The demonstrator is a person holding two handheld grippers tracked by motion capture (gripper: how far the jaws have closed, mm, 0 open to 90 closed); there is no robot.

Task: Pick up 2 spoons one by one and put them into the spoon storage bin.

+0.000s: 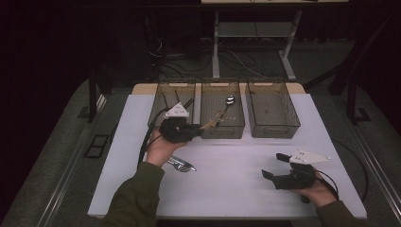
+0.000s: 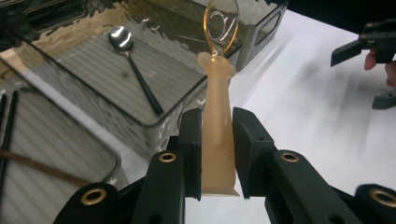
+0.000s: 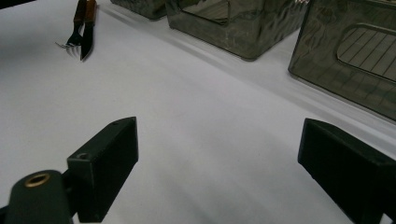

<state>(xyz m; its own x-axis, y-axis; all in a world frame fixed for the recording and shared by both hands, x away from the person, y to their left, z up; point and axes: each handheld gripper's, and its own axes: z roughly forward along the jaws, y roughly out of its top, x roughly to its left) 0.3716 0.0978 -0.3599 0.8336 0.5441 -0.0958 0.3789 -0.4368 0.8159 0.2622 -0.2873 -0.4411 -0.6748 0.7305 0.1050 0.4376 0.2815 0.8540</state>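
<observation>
Two tools: left tool [image 2: 217, 154] clamps spoon [image 2: 217, 116], right tool [image 3: 219, 172] spread.

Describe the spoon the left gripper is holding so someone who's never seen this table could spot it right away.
Start at the three smoky bins along the white table's far edge and find the middle bin. At its near rim, the left gripper clamps a translucent amber spoon. The steel spoon lying inside that bin has a thin black handle.
</observation>
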